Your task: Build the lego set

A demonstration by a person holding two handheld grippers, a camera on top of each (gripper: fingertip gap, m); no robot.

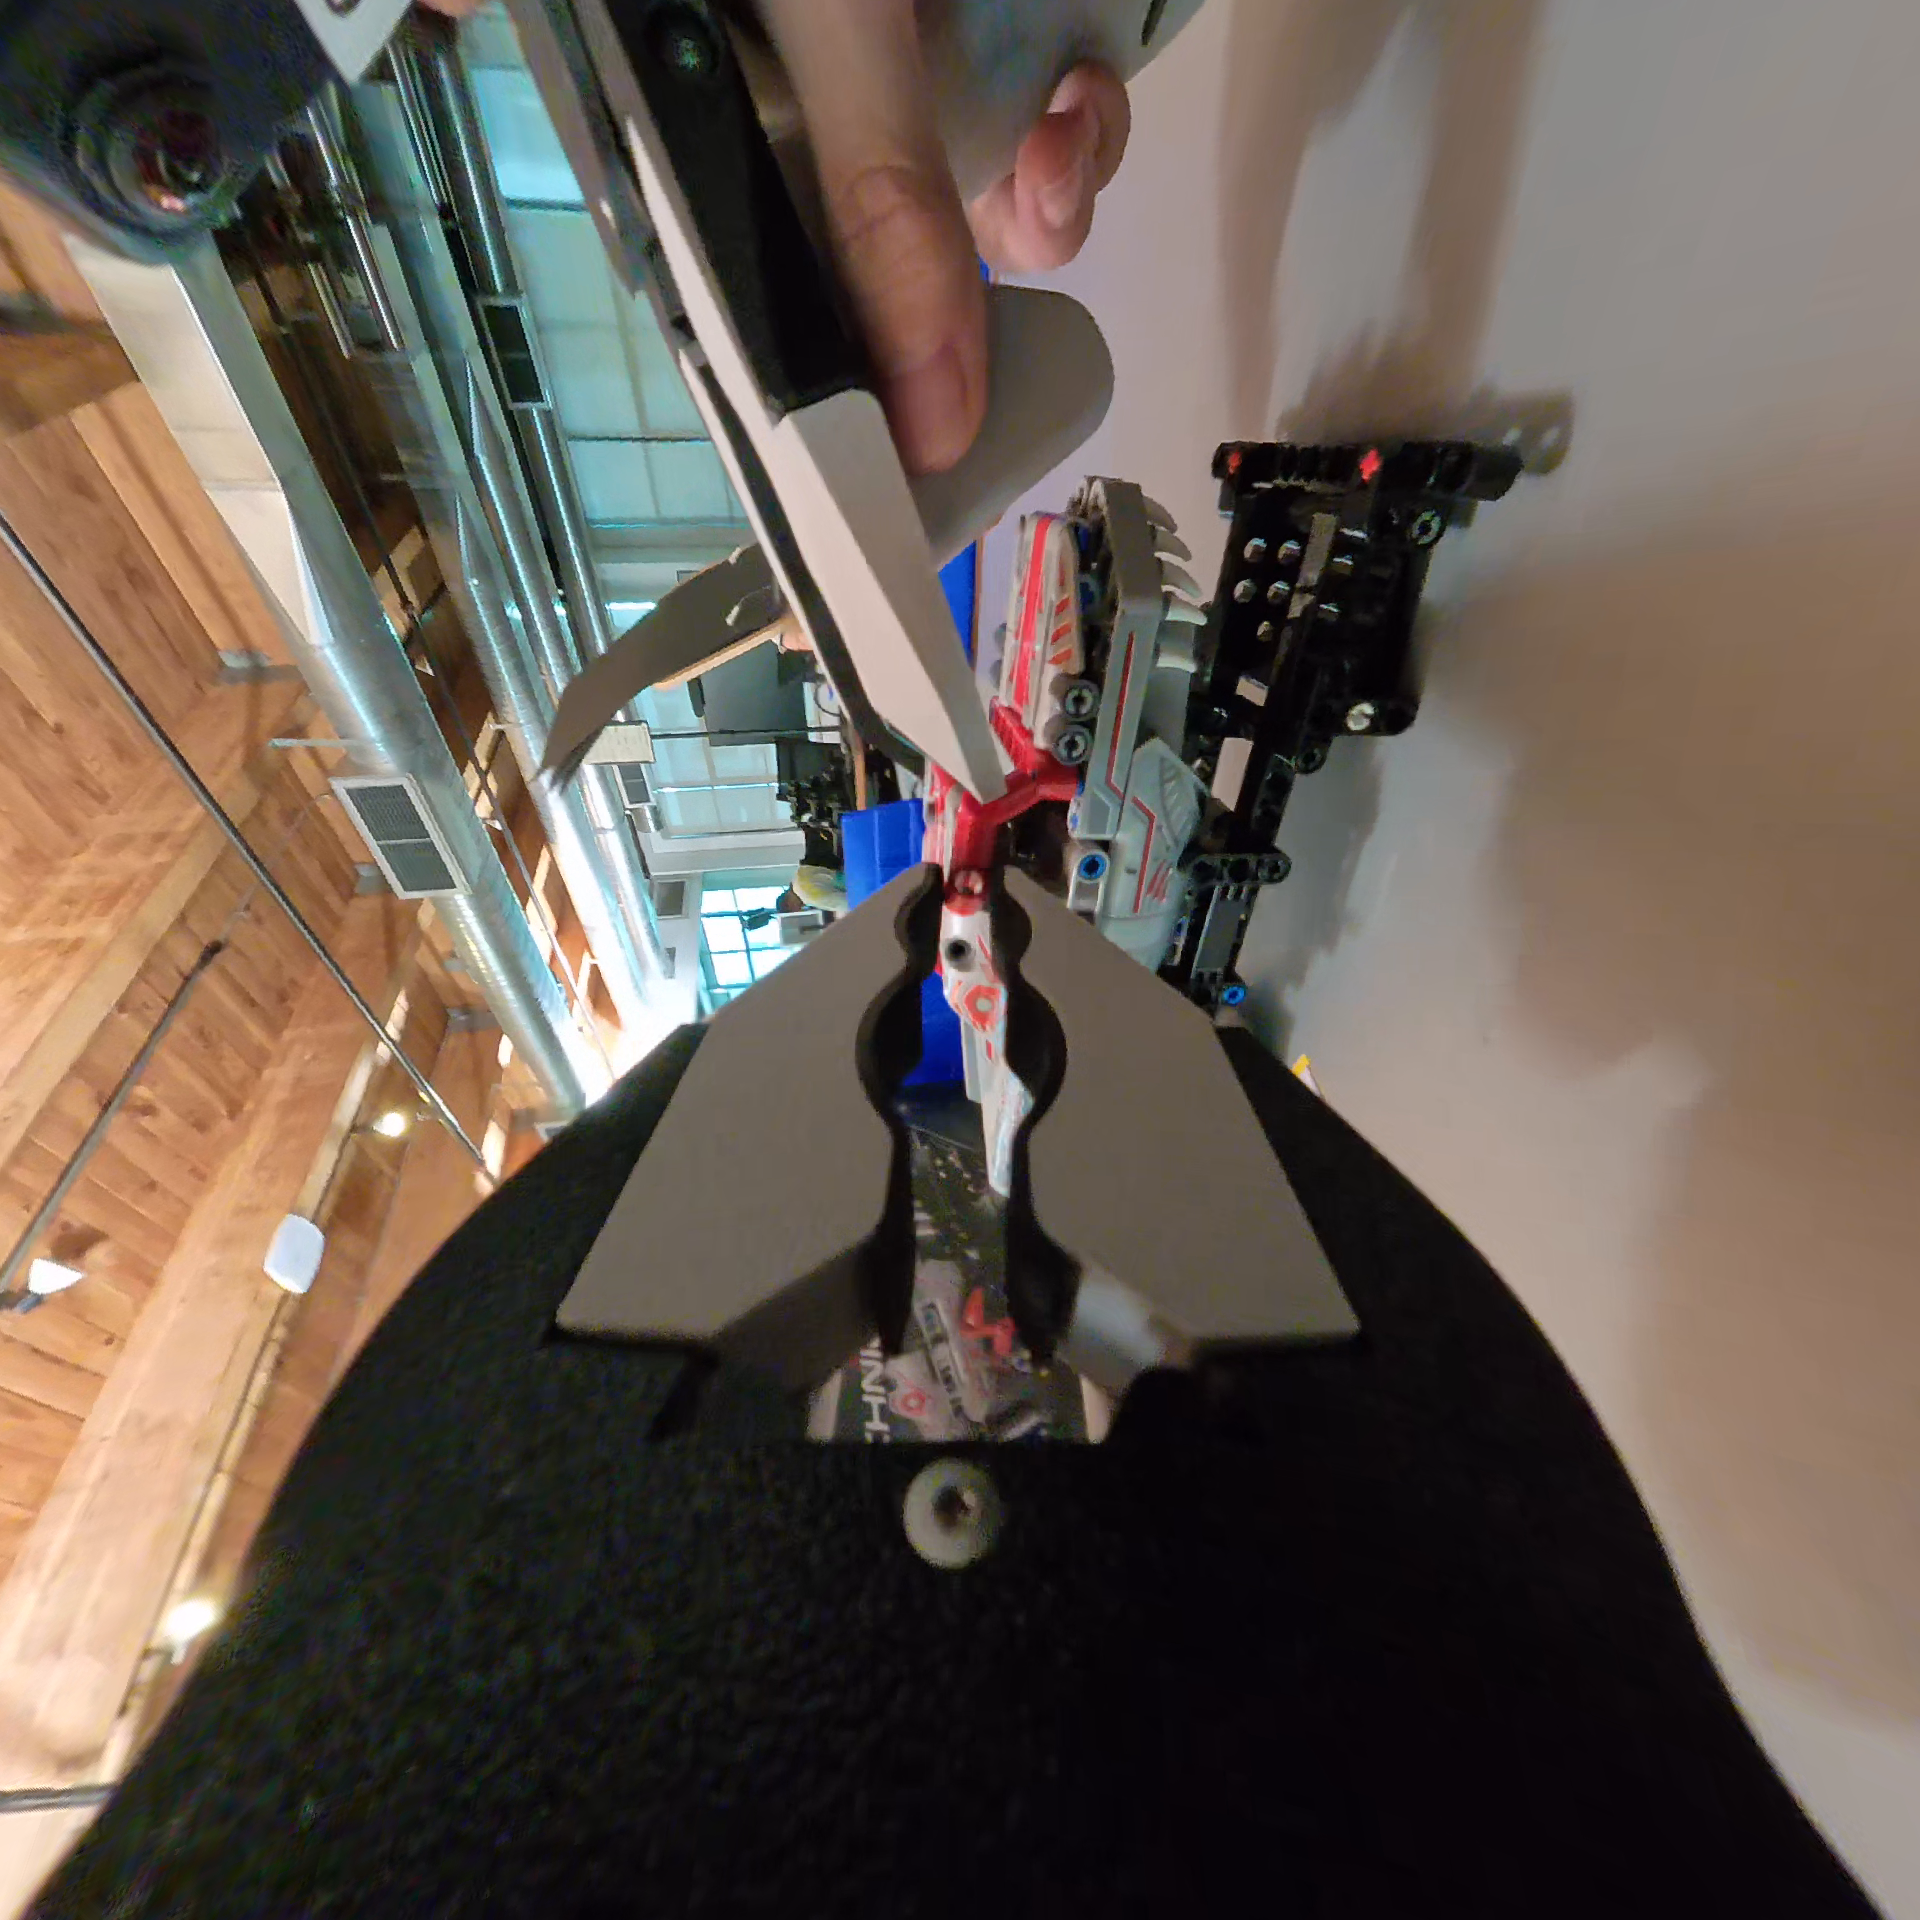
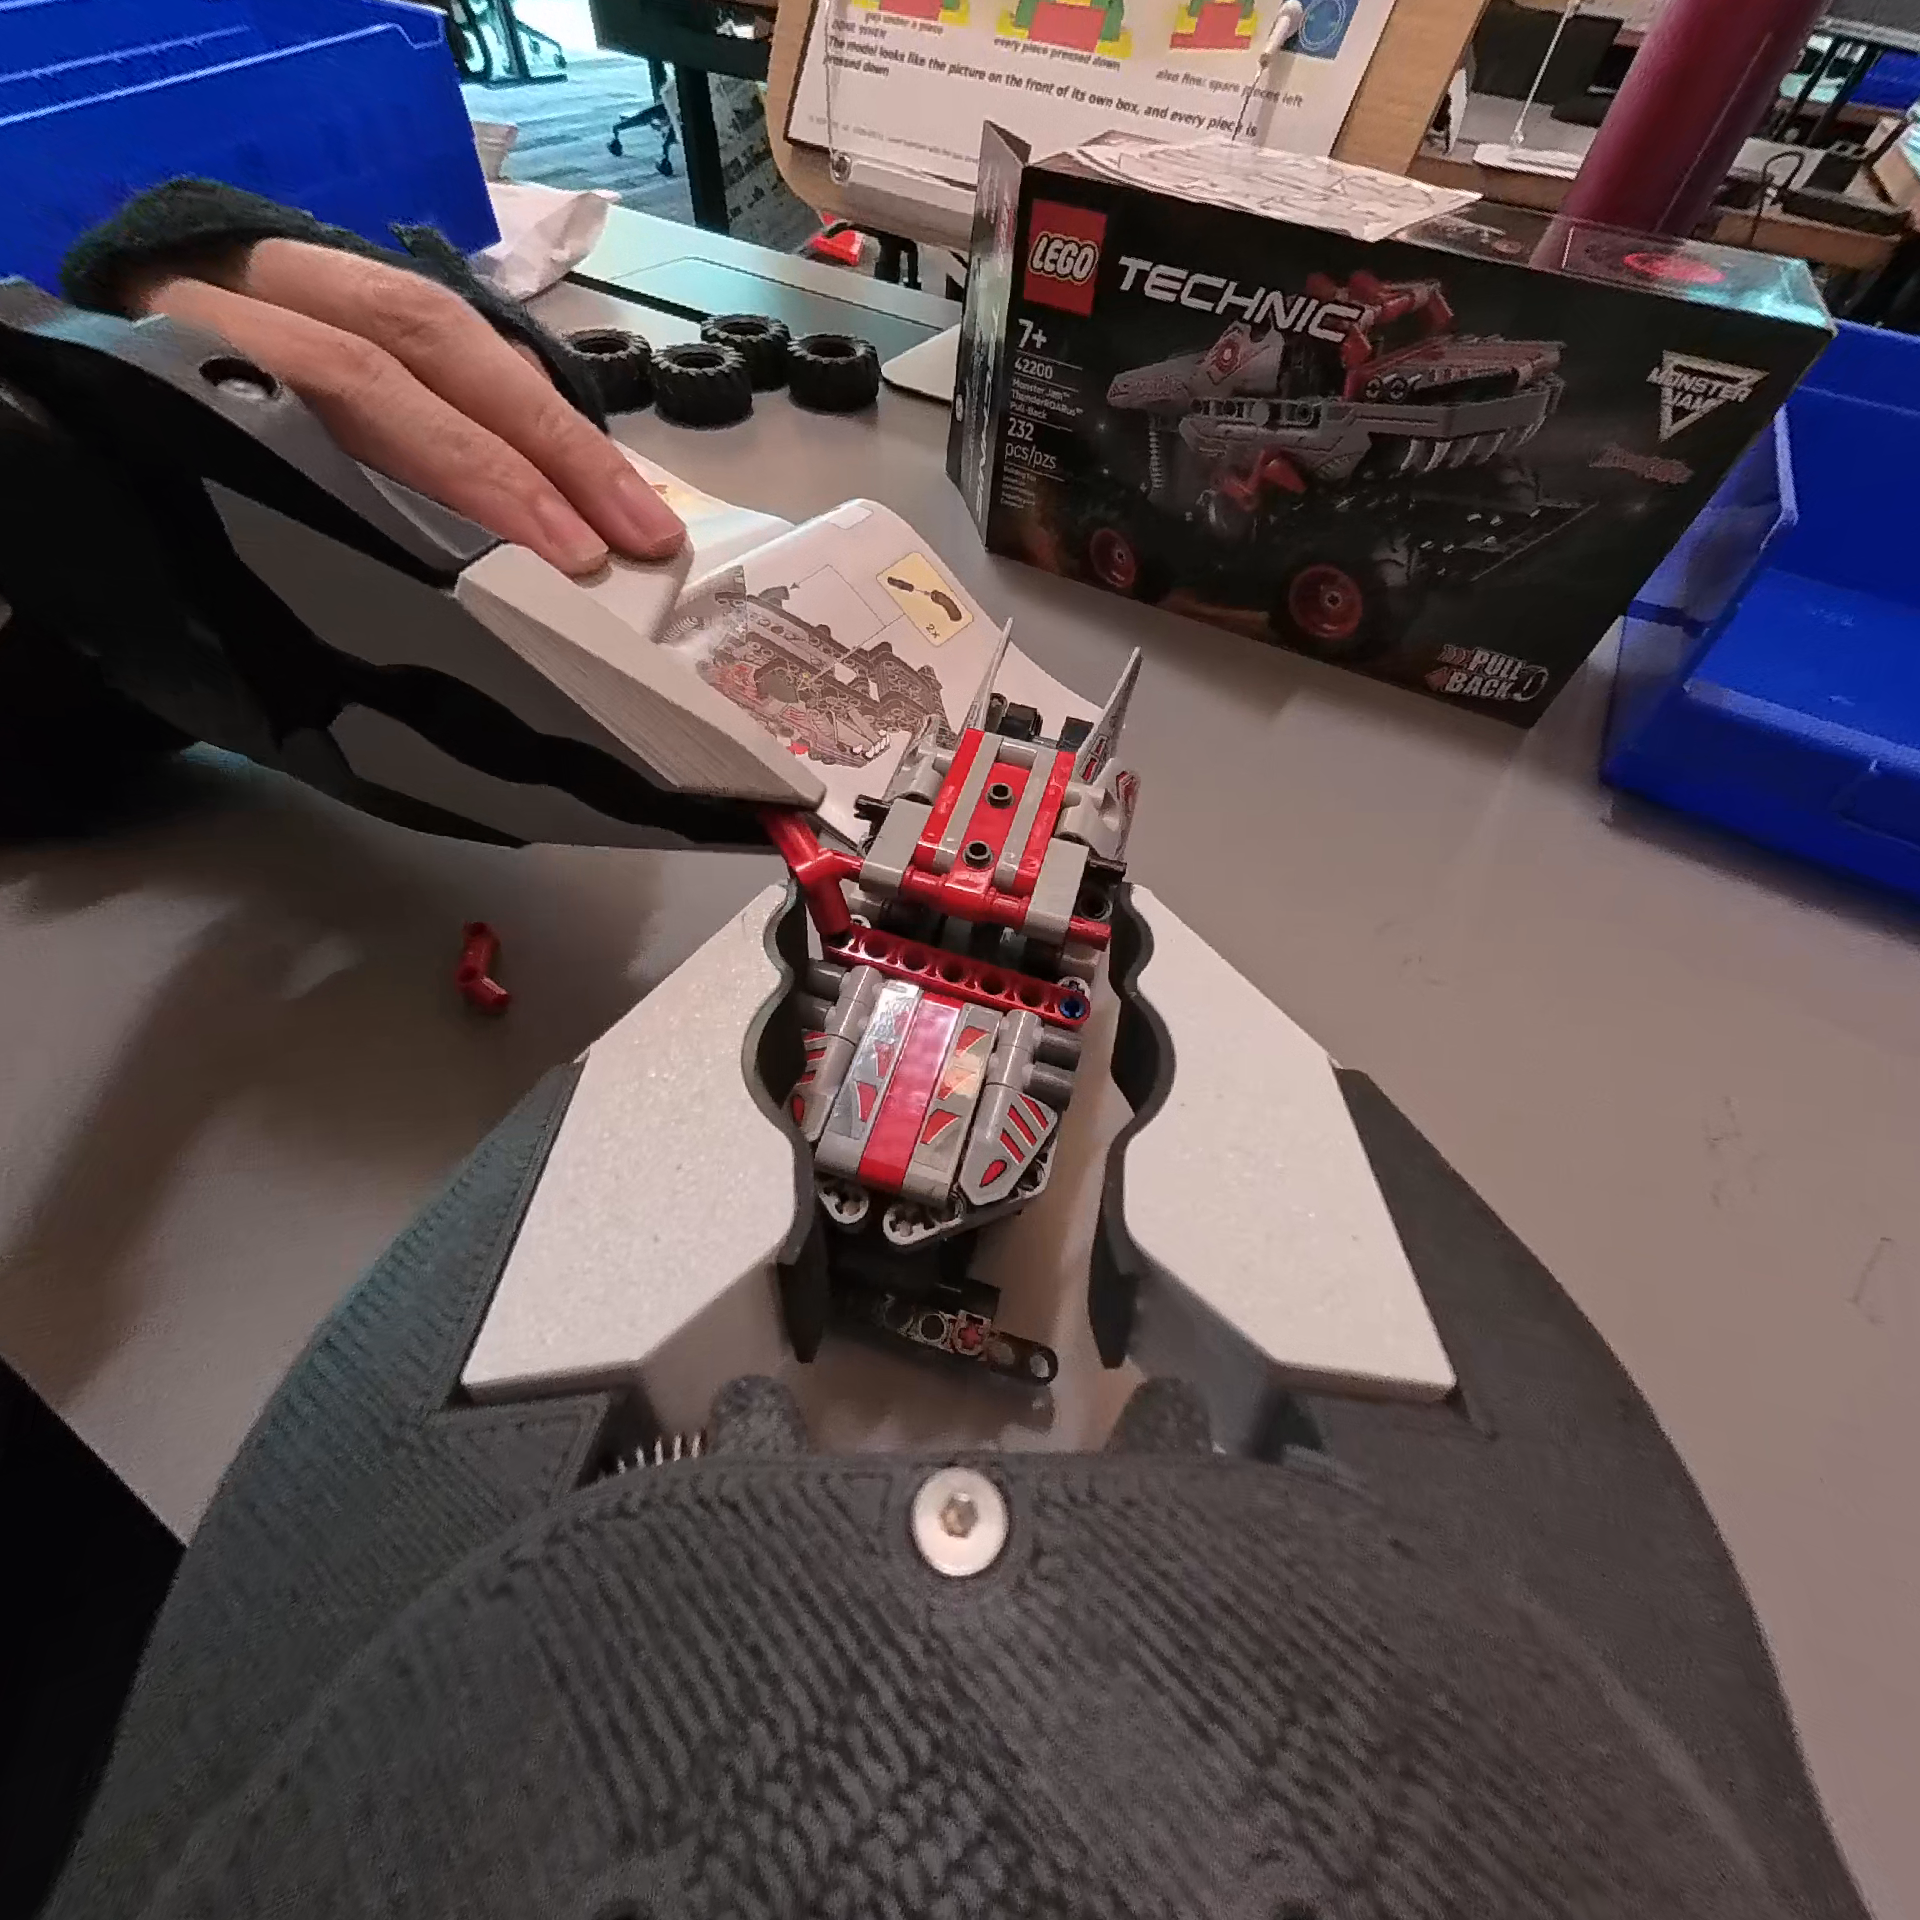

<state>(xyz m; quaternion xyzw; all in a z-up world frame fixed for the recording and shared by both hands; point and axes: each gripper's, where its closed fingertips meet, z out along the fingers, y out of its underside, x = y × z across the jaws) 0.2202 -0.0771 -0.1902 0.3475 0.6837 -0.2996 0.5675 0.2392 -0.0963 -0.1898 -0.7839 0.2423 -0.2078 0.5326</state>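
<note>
Your right gripper has its jaws spread around the half-built truck, one grey finger down each side of the body. Can't quite tell if the pads are actually pressing on it or just sitting alongside. The truck is on the grey table, its red and grey hood panels toward the right camera and the two grey spikes at the far end.

Your left gripper comes in from the left, and its fingertips are pinched onto a red branched connector at the truck's left side, right by the red beam with holes. In the left wrist view the whole scene is rolled sideways, and that gripper's own jaws sit nearly closed around a thin white and red panel with the red connector just past the tips. Your bare fingers lie on top of the left gripper's upper finger.

Other stuff on the table: a loose little red pin piece left of the truck, the open instruction booklet behind it, four black tyres farther back, the set's box standing upright to the right, and blue bins at the edges.
</note>
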